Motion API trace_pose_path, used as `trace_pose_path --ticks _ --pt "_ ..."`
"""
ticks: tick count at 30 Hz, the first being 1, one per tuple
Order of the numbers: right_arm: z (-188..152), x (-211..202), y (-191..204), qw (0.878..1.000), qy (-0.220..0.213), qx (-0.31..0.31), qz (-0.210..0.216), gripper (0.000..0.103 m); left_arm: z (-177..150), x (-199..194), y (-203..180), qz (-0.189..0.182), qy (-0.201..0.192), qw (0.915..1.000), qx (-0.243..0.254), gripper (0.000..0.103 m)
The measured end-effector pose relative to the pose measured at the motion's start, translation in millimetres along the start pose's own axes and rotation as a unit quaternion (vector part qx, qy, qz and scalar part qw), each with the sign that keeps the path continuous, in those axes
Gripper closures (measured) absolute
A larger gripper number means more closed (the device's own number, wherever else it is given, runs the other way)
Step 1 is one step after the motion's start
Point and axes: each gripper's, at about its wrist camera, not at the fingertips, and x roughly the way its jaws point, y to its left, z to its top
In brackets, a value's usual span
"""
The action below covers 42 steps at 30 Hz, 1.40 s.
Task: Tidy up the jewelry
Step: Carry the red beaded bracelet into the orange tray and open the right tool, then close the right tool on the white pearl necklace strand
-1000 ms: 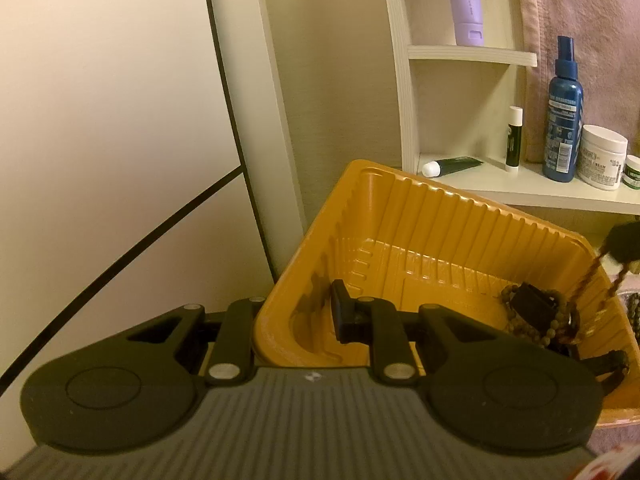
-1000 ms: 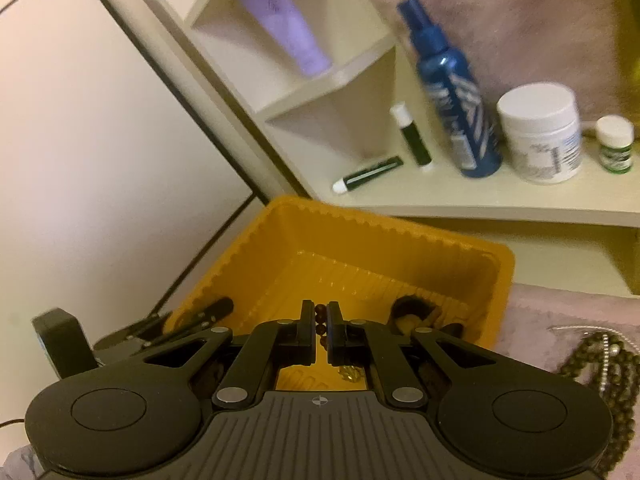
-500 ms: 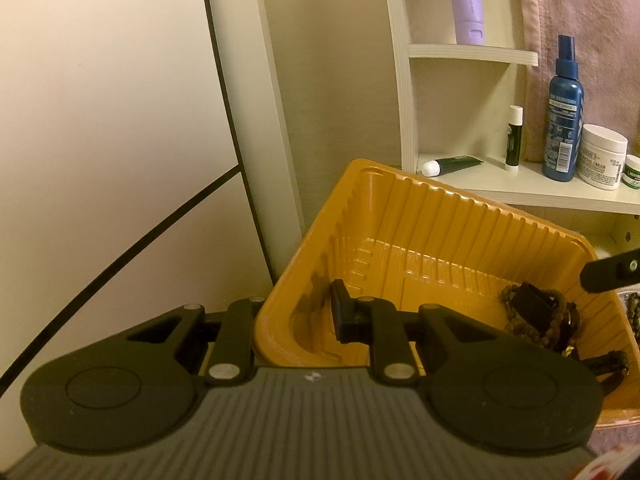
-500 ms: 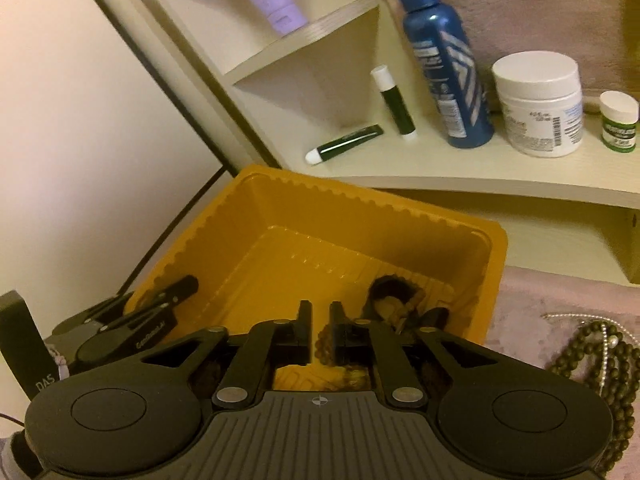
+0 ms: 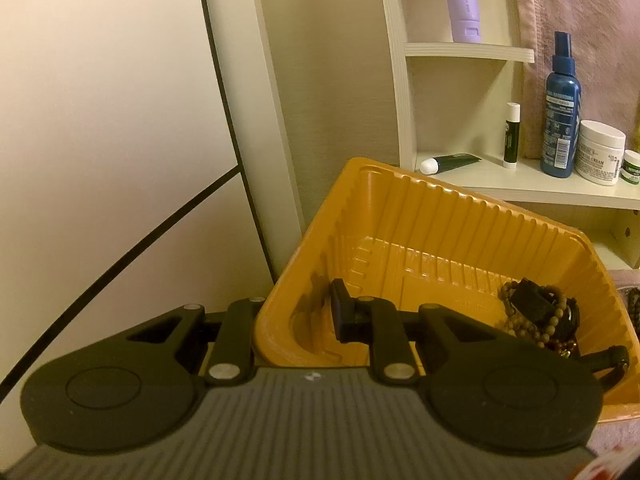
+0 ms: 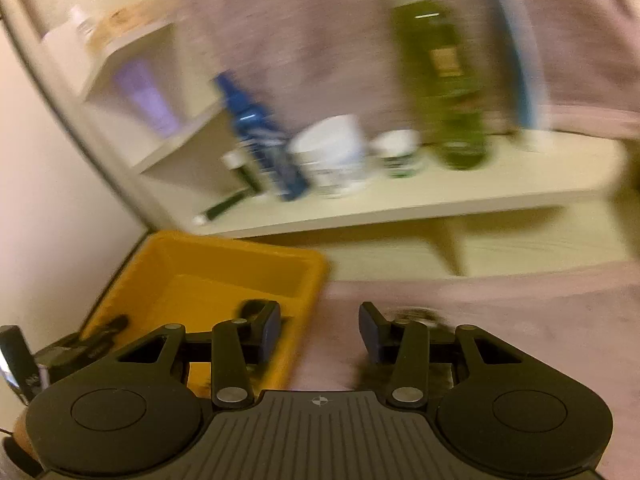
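**A:** Your left gripper (image 5: pixel 298 312) is clamped on the near wall of the ribbed orange plastic tray (image 5: pixel 440 216), one finger inside and one outside, and the tray sits tilted in that hold. The dark beaded bracelets (image 5: pixel 536 316) are heaped in its right-hand corner.

**B:** How will the next piece handle?

**A:** My guess is light, limp and slippery: bead strands sag and slide, so pinch across a bunched part rather than a single loop. The thin tray wall probably flexes, so keep the hold gentle.

**B:** And the right hand?

**A:** Your right gripper (image 6: pixel 320 330) has just been spreading its fingers; they stand apart with nothing between them, over the pinkish cloth (image 6: pixel 500 320) just right of the tray.

**B:** What is hard to make out?

**A:** That view is smeared by motion. A dark blur beyond the right finger may be more beads, but I cannot tell. In the left view, the gripper body hides the tray's near floor.
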Motion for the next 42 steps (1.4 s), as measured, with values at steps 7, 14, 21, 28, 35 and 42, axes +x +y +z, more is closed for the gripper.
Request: trace_pose_path --ticks 7,14,21,28,35,42 --pt "-22.7 -44.0 -44.5 0.998 -0.014 0.022 -0.059 0.059 -1.0 -0.1 -1.6 0.004 -0.001 1.0000 0.004 0.084" --pt "-55.6 -55.7 -57.4 0.997 0.011 0.011 -0.081 0.059 0.5 1.0 -3.5 0.005 -0.002 0.9999 0.010 0.084" --pt "-73.4 -51.1 -54.9 0.996 0.026 0.007 -0.086 0.059 -0.8 0.7 -3.0 0.006 -0.003 0.9999 0.011 0.084" --pt "-78.7 -45.1 -46.1 0.996 0.032 -0.016 -0.086 0.059 -0.7 0.2 -3.4 0.005 -0.004 0.9999 0.012 0.084" --pt "-80.1 -25.3 -31.5 0.992 0.037 -0.077 -0.091 0.059 -0.6 -1.6 -2.9 0.005 -0.005 0.9999 0.013 0.084" --pt "-80.2 2.1 -15.1 0.985 0.048 -0.144 -0.086 0.075 -0.6 -1.8 -2.7 0.005 -0.005 0.9999 0.012 0.084"
